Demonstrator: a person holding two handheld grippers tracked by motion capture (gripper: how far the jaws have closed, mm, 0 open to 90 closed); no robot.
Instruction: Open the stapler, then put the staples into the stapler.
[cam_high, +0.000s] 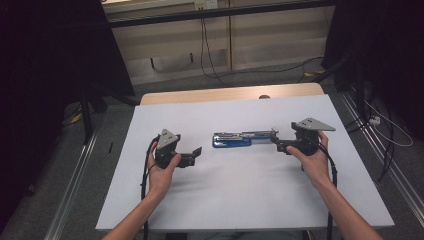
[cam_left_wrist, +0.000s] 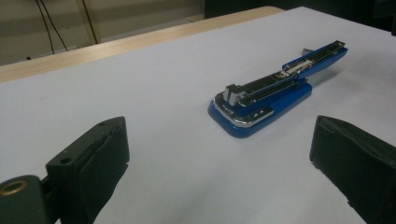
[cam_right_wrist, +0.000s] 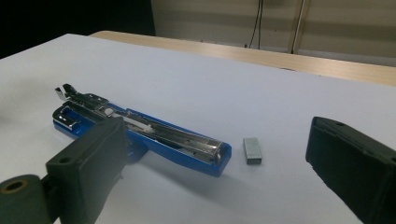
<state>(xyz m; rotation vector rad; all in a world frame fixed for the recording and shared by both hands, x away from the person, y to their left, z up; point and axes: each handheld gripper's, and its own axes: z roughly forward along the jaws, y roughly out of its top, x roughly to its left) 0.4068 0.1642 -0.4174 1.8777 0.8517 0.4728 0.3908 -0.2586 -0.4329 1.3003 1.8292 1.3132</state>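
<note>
- The blue stapler (cam_high: 235, 138) lies opened out flat on the white tabletop (cam_high: 240, 195), between the two grippers.
- The left hand-held gripper (cam_high: 196, 152) is released, jaws wide with nothing between them; the stapler sits ahead of it, apart.
- The right hand-held gripper (cam_high: 278, 142) is released too, close beside the stapler's far end.
- A staple block (cam_right_wrist: 252, 150) rests just ahead between its jaws, beside the stapler's tip.

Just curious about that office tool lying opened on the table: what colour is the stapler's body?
The stapler is bright blue with shiny silver metal inside, clearest in the right gripper view.
</note>
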